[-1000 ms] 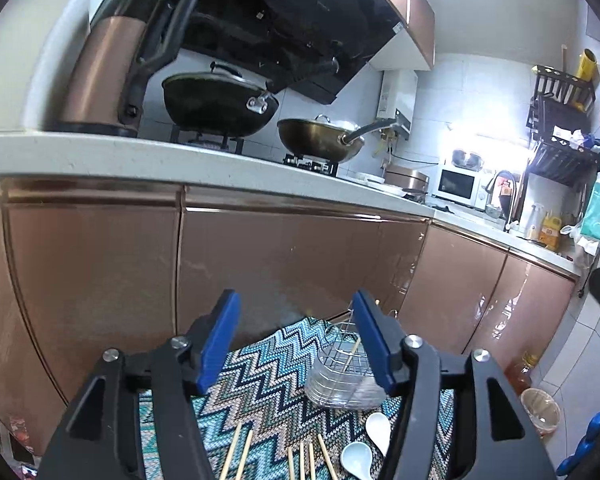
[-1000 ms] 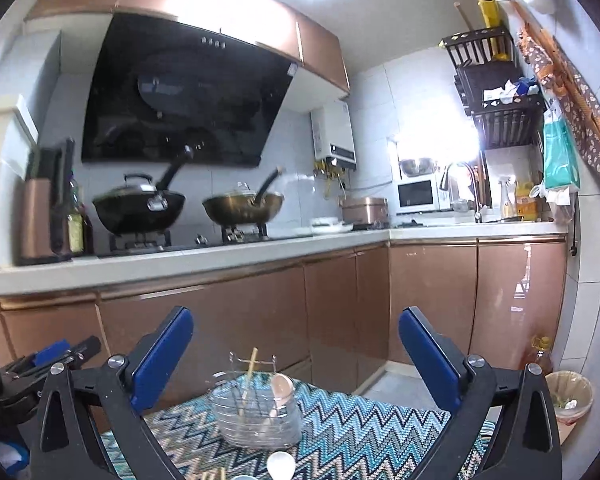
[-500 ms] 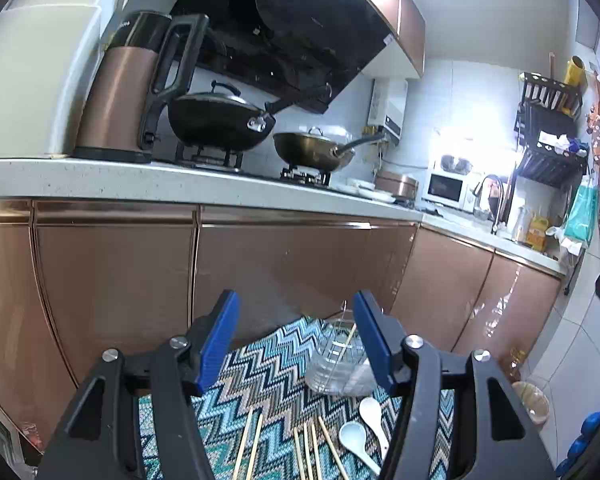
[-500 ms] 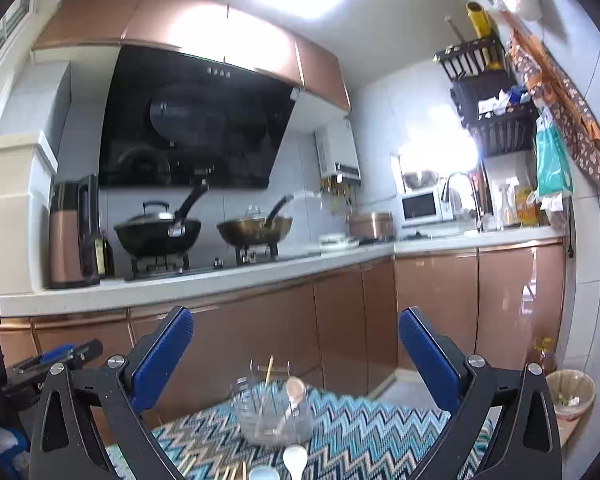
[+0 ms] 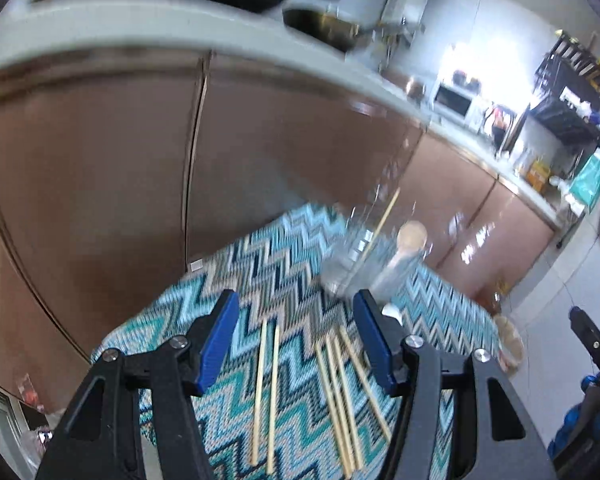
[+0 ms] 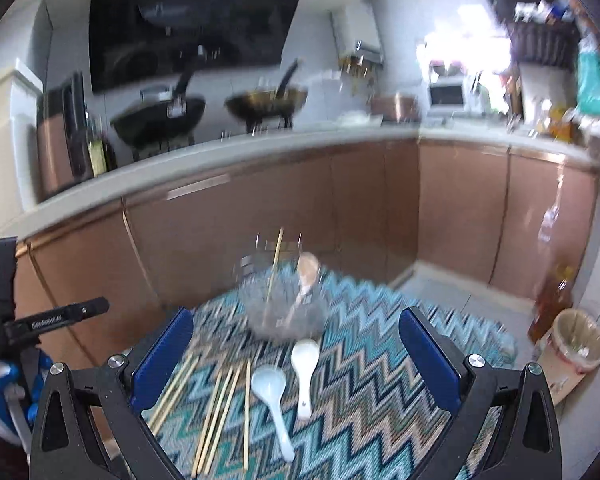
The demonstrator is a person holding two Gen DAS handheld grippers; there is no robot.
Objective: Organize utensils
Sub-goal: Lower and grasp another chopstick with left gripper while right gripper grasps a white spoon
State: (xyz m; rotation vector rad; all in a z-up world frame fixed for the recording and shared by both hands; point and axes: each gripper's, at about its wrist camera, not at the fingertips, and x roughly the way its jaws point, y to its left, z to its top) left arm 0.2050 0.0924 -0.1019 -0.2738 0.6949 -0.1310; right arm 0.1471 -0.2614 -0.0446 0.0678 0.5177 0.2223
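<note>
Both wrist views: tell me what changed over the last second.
Both cameras tipped down toward the zigzag cloth, showing more loose chopsticks and white spoons. Left gripper and right gripper stayed open and empty; the wire holder stayed put.

Legible text: one item. "GenRobot.AI", white lettering on the black bar of the left-hand device, at the left edge of the right wrist view. Everything else too blurred to read.
</note>
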